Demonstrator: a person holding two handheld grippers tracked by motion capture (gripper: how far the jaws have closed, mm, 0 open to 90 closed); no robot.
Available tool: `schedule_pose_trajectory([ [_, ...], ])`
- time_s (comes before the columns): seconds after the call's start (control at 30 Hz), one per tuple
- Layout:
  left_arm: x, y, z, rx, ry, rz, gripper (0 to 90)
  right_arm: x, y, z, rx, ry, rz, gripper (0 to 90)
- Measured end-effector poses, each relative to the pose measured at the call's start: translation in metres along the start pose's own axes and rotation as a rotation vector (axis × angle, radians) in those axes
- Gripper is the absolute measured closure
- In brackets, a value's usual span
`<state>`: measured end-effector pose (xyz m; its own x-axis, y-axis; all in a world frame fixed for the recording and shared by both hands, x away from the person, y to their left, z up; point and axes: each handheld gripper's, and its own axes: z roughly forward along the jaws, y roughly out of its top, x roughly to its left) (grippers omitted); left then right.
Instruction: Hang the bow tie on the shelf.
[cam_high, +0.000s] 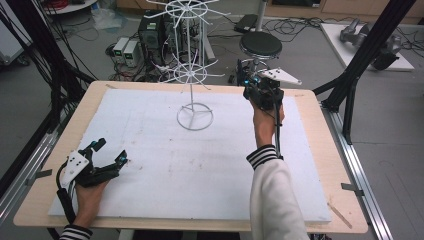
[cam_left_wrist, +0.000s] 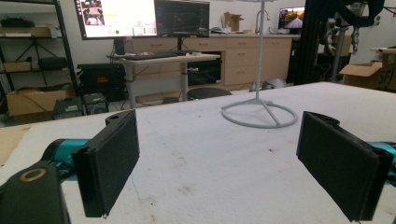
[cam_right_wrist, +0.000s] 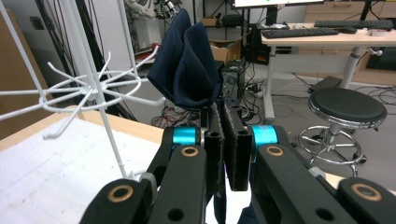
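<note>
A white foam sheet (cam_high: 165, 170) covers the wooden surface (cam_high: 320, 130) in a cluttered lab of desks, monitors and cables, a black stool (cam_high: 260, 45) beyond the far edge. A white wire hook stand (cam_high: 194, 70) rises mid-surface. The right gripper (cam_right_wrist: 228, 116), raised near the stand, clamps a dark blue cloth (cam_right_wrist: 187, 65). The left gripper (cam_high: 111, 152) rests at the near-left, jaws spread wide.

Wooden table (cam_high: 310, 107), white foam sheet (cam_high: 165, 165) on it, white wire rack (cam_high: 194, 116) standing on the sheet
</note>
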<state>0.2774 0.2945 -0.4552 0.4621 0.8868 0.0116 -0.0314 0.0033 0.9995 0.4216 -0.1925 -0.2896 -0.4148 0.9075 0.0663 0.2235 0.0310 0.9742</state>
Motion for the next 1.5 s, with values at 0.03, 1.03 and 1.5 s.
schedule_pose_trajectory([
  [0.03, 0.000, 0.000, 0.000, 0.001, 0.000, 0.001, 13.6, 0.001, 0.001, 0.002, -0.004, 0.001, -0.001, 87.4],
  [1.03, 0.000, 0.000, -0.001, -0.006, -0.001, 0.001, 13.6, 0.031, 0.017, 0.041, -0.010, -0.009, -0.036, 87.3],
  [1.5, 0.000, 0.000, -0.001, -0.006, -0.002, 0.001, 13.6, 0.039, 0.014, 0.048, -0.005, 0.030, -0.032, 87.2],
])
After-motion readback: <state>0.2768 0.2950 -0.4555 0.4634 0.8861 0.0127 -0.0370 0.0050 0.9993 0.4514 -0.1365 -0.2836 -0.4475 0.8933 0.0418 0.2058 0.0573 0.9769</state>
